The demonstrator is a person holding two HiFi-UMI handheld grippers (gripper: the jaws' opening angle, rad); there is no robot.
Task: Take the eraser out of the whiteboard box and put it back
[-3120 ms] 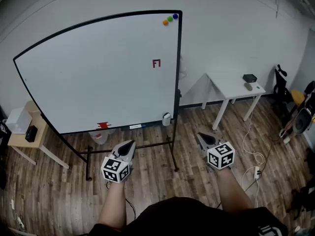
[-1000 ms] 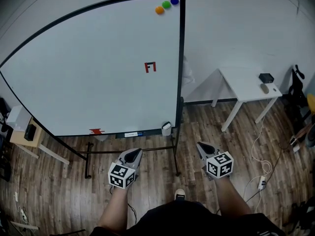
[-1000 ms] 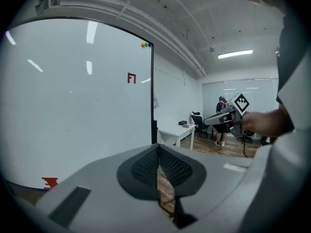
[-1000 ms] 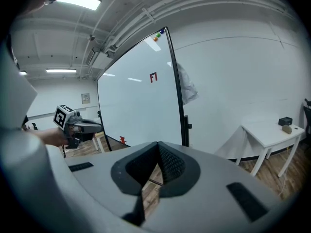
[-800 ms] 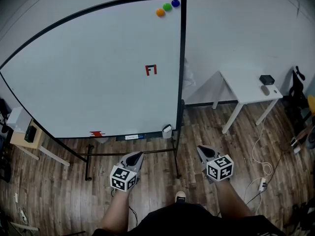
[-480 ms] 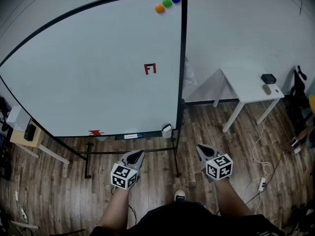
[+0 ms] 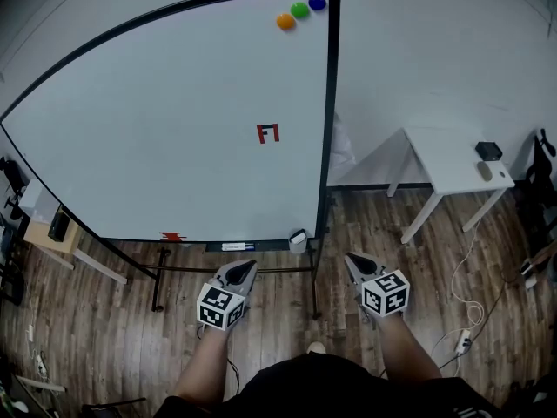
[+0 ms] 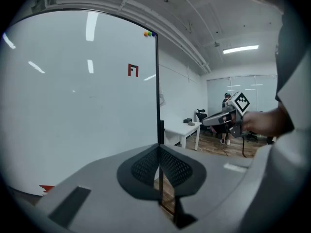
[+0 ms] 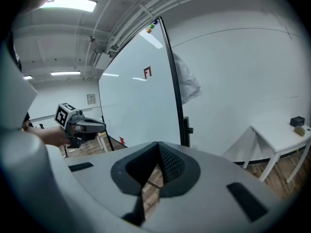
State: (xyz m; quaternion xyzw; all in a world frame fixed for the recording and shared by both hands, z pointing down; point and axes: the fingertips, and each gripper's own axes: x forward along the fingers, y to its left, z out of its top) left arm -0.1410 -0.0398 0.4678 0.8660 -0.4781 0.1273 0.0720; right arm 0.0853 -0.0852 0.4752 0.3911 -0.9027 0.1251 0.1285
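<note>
A small white box (image 7: 298, 238) hangs at the lower right corner of the large whiteboard (image 7: 174, 120), on its tray. I cannot see the eraser. A white and blue item (image 7: 237, 246) lies on the tray, with a red thing (image 7: 172, 236) further left. My left gripper (image 7: 244, 266) is shut and empty, held over the floor just in front of the tray. My right gripper (image 7: 352, 259) is also shut and empty, to the right of the board's frame. In the left gripper view the closed jaws (image 8: 159, 148) point at the board's right edge. The right gripper view shows its jaws (image 9: 158, 144) closed.
The board's black stand legs (image 7: 157, 281) reach out over the wooden floor. A white table (image 7: 452, 168) with small dark objects (image 7: 489, 151) stands at the right. A low wooden side table (image 7: 48, 233) is at the left. Cables (image 7: 466, 320) lie on the floor at right.
Both grippers have come a little closer to the foot of the whiteboard as the person steps forward. Both stay shut and empty.
</note>
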